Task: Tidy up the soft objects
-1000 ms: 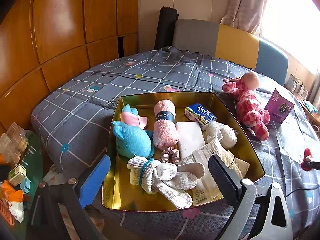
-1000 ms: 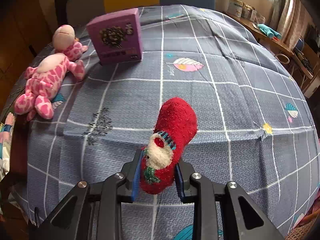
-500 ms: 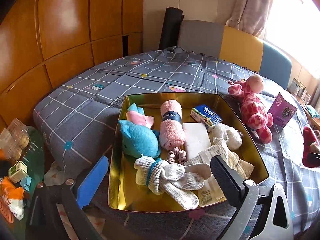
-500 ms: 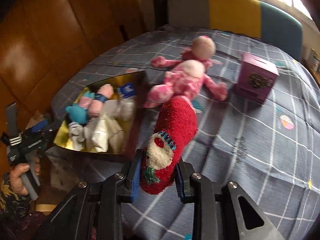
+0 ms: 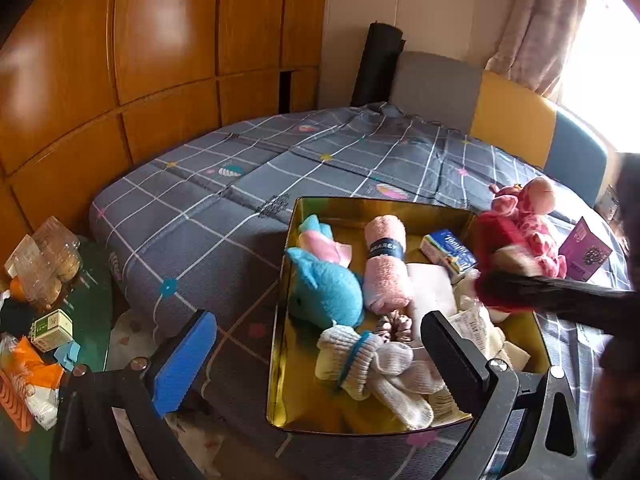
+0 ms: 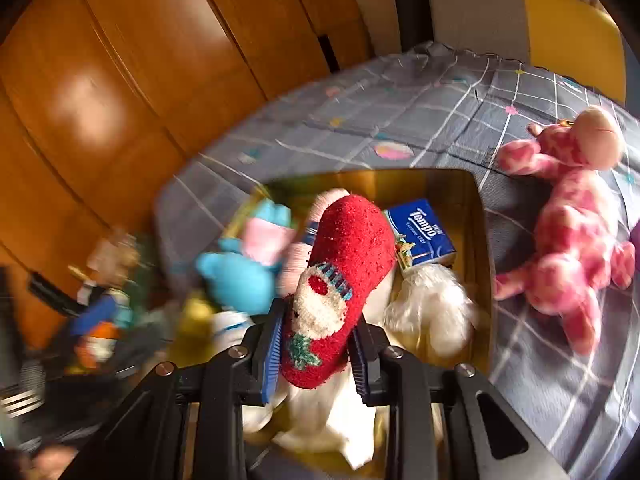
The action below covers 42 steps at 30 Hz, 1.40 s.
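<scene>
Right gripper (image 6: 316, 354) clenched on fuzzy red knitted sock with white snowman patch (image 6: 340, 276), blue pads pressing both sides of the cuff end. Sock carried above the shiny gold rectangular tin tray (image 6: 478, 240), over its right-hand part, not yet resting on anything. Long axis running straight out from the tongs, toe pointing away toward the blue tissue packet (image 6: 424, 232) just beyond and right of the tips; patch facing up. Sock judged light, limp, compressible, not slippery, not fragile; unsupported toe likely to droop, so a hold nearer mid-length would carry it flatter. Left gripper (image 5: 316, 360) released, jaws wide apart, nothing between them, hovering at the tray's near edge. Ahead of its tips: turquoise plush toy (image 5: 324, 284), rolled pink towel with dark band (image 5: 386, 268), white ribbed socks (image 5: 372, 364). Pink spotted plush giraffe (image 6: 568, 248) on the grey checked bedspread (image 6: 440, 112), right of the tray. Left side of right view blurred.
</scene>
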### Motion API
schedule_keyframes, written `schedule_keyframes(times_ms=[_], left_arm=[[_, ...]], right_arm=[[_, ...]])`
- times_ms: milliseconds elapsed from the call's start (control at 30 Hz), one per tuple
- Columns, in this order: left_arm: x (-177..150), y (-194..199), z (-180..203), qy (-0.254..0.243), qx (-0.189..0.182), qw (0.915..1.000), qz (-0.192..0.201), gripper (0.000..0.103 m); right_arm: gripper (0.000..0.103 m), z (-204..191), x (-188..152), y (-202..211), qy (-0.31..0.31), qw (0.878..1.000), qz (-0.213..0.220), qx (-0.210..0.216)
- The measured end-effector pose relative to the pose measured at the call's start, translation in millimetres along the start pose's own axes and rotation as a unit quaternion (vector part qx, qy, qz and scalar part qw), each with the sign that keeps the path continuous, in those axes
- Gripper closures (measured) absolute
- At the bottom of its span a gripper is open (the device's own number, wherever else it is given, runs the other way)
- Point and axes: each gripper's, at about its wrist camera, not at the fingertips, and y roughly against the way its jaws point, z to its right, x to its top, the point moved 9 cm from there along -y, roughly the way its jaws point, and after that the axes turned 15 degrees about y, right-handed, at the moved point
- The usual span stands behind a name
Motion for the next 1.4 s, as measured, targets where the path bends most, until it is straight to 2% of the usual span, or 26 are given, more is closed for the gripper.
schedule_keyframes(times_ms=[67,133,200,267,333,367,400,467,667,867,1133,1400], left_arm=[[1,-2,-4,0.005,0.005,1.0,-0.002,0.0],[1,-4,-5,0.008,0.008,0.9999,0.0,0.0],[3,-5,-7,0.01,0.023,0.9997,0.005,0.0],[4,-5,-8,0.007,0.038,0.9992,0.012,0.0],[4,-3,-6,0.003,0.048,0.9986,0.019,0.0],[4,-2,-5,0.0,0.05,0.9985,0.02,0.0],[4,-1,-4,-0.002,0.051,0.9985,0.022,0.0],[5,3,-1,-0.003,0.05,0.9983,0.03,0.0],[5,20,10,0.01,0.034,0.9983,0.047,0.0],[2,41,20,0.017,0.026,0.997,0.071,0.0],[-4,52,24,0.018,0.025,0.9966,0.076,0.0],[-6,54,24,0.014,0.025,0.9967,0.076,0.0]], right_arm=[[0.072,3,-5,-31,0.001,0.999,-0.036,-0.007],[0.072,8,-9,-46,0.007,0.999,-0.046,-0.024],[0.067,10,-12,-51,0.009,0.998,-0.051,-0.029],[0.06,9,-12,-47,0.011,0.998,-0.045,-0.032],[0.059,8,-14,-32,0.018,0.998,-0.03,-0.044],[0.054,8,-16,-26,0.022,0.998,-0.022,-0.051],[0.042,7,-18,-18,0.025,0.998,-0.013,-0.057],[0.036,6,-20,-2,0.029,0.997,0.006,-0.071],[0.036,15,-34,48,0.007,0.985,0.047,-0.169],[0.036,14,-50,82,-0.015,0.972,0.069,-0.223],[0.036,0,-51,103,0.005,0.966,0.094,-0.239],[0.036,-8,-50,107,0.009,0.966,0.096,-0.24]])
